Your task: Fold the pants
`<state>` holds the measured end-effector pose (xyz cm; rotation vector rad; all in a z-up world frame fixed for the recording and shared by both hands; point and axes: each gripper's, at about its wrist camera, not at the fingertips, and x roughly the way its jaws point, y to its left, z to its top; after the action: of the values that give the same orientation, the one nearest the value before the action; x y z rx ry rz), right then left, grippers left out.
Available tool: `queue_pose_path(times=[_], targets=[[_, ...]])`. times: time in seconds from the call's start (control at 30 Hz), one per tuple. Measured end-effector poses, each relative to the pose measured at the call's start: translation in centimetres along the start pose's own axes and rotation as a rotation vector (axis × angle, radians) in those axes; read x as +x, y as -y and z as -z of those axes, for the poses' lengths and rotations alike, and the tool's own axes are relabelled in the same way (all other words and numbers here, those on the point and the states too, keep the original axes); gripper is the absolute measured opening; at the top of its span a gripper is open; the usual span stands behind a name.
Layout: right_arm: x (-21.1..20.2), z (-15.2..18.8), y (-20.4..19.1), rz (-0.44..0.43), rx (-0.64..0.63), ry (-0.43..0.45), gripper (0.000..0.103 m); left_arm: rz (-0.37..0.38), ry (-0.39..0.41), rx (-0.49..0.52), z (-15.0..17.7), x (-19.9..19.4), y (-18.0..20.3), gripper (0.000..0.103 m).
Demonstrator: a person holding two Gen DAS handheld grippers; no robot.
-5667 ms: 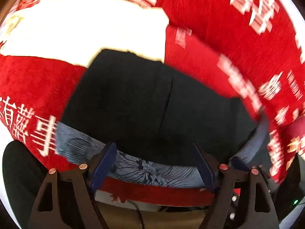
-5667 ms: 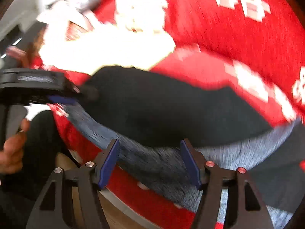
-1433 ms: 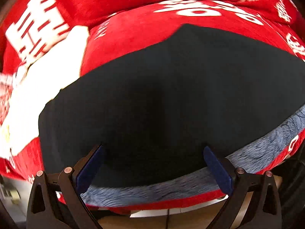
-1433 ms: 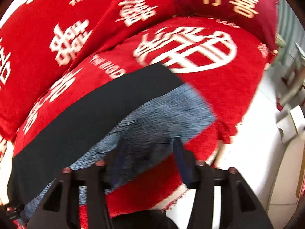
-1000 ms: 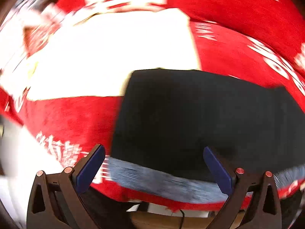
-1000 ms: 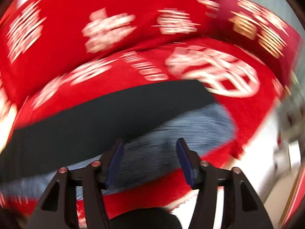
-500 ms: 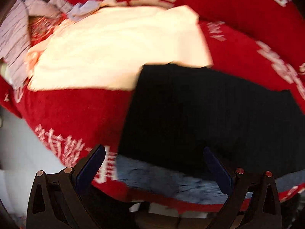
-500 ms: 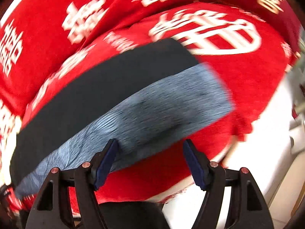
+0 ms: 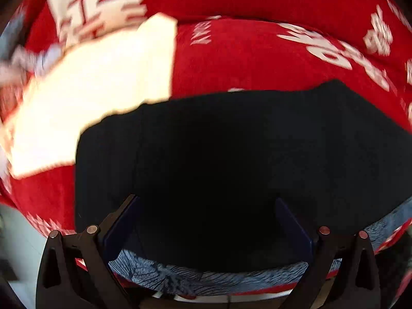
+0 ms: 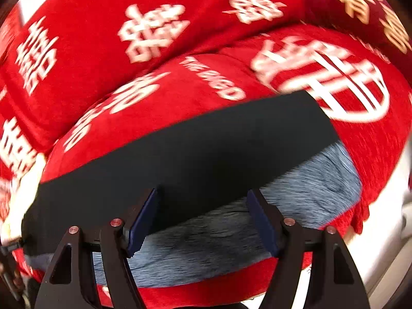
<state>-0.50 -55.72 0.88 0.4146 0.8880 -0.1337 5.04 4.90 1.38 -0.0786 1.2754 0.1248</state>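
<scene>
The black pants (image 9: 231, 154) lie flat in a long band on the red sofa cover, on top of a blue-grey patterned garment (image 9: 180, 280) whose strip shows along the near edge. My left gripper (image 9: 206, 229) is open and empty, low over the pants' near edge. In the right wrist view the black pants (image 10: 193, 154) run from lower left to upper right, with the blue-grey garment (image 10: 296, 206) beside them. My right gripper (image 10: 203, 219) is open and empty, over the line where the two fabrics meet.
A cream folded cloth (image 9: 90, 97) lies left of the pants. The red cover with white characters (image 10: 154, 36) rises into cushions behind. The sofa's front edge and a white floor (image 10: 386, 231) are at right. A dark red cushion (image 10: 360, 0) sits far right.
Both views have shifted. The left gripper has swung right and closer, so the pants fill its view. The right gripper has come lower over the black and blue-grey fabric. Both stay open.
</scene>
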Motion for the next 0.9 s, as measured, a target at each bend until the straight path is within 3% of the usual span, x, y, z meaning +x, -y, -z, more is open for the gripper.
queue_pose_path(times=[0.03,0.1,0.13,0.2,0.3,0.37,0.43,0.57,0.7,0.8,0.9], targets=[[-0.1,0.2,1.5,0.019,0.042,0.004,0.075,0.058,-0.01,-0.023,0.2,0.0,-1.0,0.103],[-0.5,0.6,4.9,0.006,0.124,0.031,0.075,0.086,-0.01,-0.005,0.4,-0.3,-1.3,0.103],[-0.8,0.8,5.8,0.012,0.147,0.038,0.075,0.072,-0.012,0.008,0.6,-0.3,-1.0,0.103],[-0.5,1.0,7.8,0.107,0.196,-0.008,0.079,-0.026,0.006,0.025,1.0,-1.1,-0.8,0.103],[-2.0,1.4,9.4,0.087,0.306,0.025,0.079,0.011,0.049,0.023,0.5,-2.9,-0.3,0.103],[-3.3,0.9,7.1,0.095,0.227,0.082,0.079,-0.058,0.084,0.026,-0.1,-3.5,0.1,0.103],[-3.5,-0.1,2.5,0.106,0.084,0.101,0.08,-0.173,0.11,0.044,-0.9,-3.7,1.4,0.103],[-1.5,-0.8,-8.7,0.064,-0.209,0.068,0.081,-0.23,0.139,0.119,-2.4,-3.3,6.3,0.103],[1.7,1.3,-19.5,0.073,-0.513,0.031,0.081,-0.37,0.186,0.282,-2.3,-2.6,12.5,0.103],[4.5,2.5,-22.4,0.117,-0.627,-0.022,0.081,-0.454,0.193,0.367,-1.4,-1.9,14.9,0.103],[5.4,2.4,-21.3,0.14,-0.625,-0.03,0.083,-0.531,0.185,0.383,-2.1,-0.4,14.1,0.103]])
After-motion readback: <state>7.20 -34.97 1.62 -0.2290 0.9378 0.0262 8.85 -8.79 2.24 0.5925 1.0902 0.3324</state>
